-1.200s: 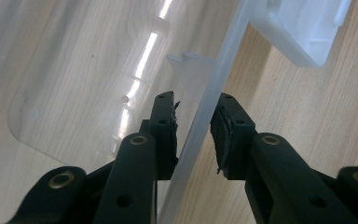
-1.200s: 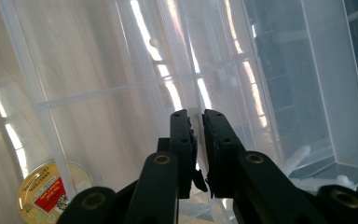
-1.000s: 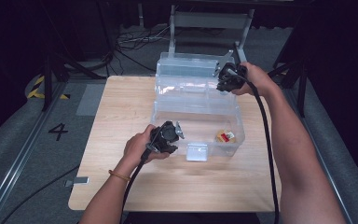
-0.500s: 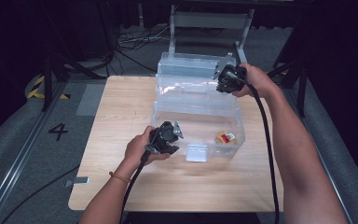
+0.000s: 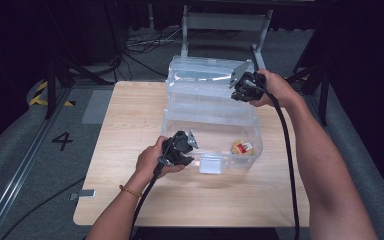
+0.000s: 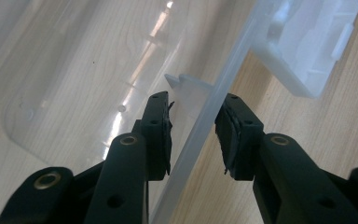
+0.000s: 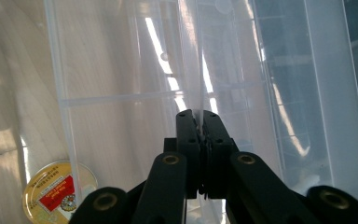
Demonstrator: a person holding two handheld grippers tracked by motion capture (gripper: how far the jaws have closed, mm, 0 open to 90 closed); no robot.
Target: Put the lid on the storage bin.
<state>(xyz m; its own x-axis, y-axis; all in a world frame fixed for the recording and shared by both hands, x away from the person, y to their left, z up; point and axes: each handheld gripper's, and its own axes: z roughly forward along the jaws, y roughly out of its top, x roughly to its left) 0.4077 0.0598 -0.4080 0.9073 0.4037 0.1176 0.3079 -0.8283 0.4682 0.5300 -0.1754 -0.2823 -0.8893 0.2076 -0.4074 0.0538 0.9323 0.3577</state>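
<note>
The left gripper has its 2 jaws apart, straddling the near rim of the clear box, 1 jaw inside the wall and 1 outside, neither pressing on it. A white latch hangs on the box's near wall just to the right of this gripper. The right gripper has its jaws together, clamped on the thin edge of the clear lid. In the high view that gripper sits at the lid's far right corner, with the lid standing open behind the box. The box rests on the wooden table, toward its far side. A small round tin with a red label lies inside, near the right wall.
</note>
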